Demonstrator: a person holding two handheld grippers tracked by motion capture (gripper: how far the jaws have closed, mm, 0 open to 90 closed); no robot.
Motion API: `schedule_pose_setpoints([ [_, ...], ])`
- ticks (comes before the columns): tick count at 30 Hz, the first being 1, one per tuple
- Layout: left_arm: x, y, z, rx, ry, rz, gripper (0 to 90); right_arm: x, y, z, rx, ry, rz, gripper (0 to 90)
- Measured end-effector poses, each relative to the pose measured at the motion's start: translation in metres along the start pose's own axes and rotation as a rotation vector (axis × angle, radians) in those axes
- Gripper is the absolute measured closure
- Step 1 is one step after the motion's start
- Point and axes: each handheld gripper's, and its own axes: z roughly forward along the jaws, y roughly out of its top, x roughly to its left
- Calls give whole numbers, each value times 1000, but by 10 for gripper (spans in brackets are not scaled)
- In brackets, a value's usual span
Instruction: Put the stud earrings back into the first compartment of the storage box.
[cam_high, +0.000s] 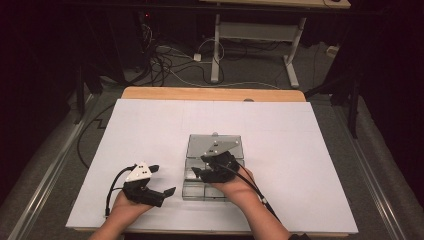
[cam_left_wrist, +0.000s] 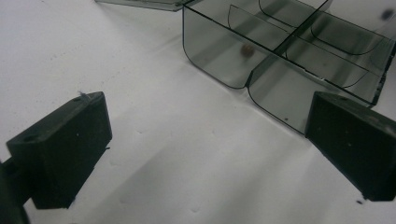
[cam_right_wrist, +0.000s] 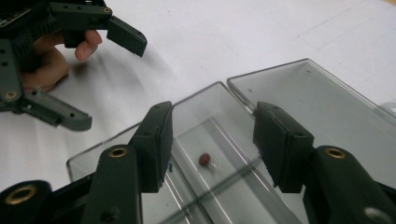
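Two grippers on the table, one clear box, one small bead. White sheet (cam_high: 150, 130) covers most of the wooden tabletop (cam_high: 210, 93); only a strip of wood shows at the far edge.

Clear compartment box (cam_high: 197, 187) sits near the middle of the sheet, toward the person's side, with its lid (cam_high: 216, 145) open and lying flat beyond it. Inside, dividers split it into several compartments; exact count hard to tell. One small dark red bead (cam_right_wrist: 205, 159) lies on the floor of a compartment. In the left gripper view the same bead (cam_left_wrist: 246, 50) shows through the box's near wall.

Right gripper (cam_high: 206, 167) hovers over the box, jaws spread moderately, nothing between them. In the right gripper view its jaws straddle the bead's compartment from above, not touching the bead. The right hand (cam_high: 235, 185) and gripper cover much of the box in the high view.

Left gripper (cam_high: 164, 180) sits on the sheet left of the box, apart from it, jaws wide open and holding nothing. Left hand (cam_high: 125, 205) grips it from behind. In the left gripper view its jaws frame bare sheet, with the box corner just ahead.

Beyond the table: one white desk frame (cam_high: 257, 35) and a tangle of cables (cam_high: 170, 62) on the grey floor. A cable (cam_high: 260, 197) trails from the right gripper along the forearm.
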Motion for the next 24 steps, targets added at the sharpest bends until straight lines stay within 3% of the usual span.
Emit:
schedule_pose_setpoints([
  [3, 0, 0, 1, 4, -5, -1, 1, -3, -8, -15, -20, -10, 2, 431],
  [6, 0, 0, 1, 5, -6, -1, 1, -6, -18, -32, -40, -29, 3, 318],
  [10, 1, 0, 1, 6, -7, -5, 1, -14, -35, -50, -56, -58, 51, 144],
  [15, 1, 0, 1, 6, -7, -5, 1, -25, -56, -65, -75, -98, 106, 2],
  [24, 1, 0, 1, 4, -6, -6, 1, -33, -88, -83, -91, -143, 157, 2],
])
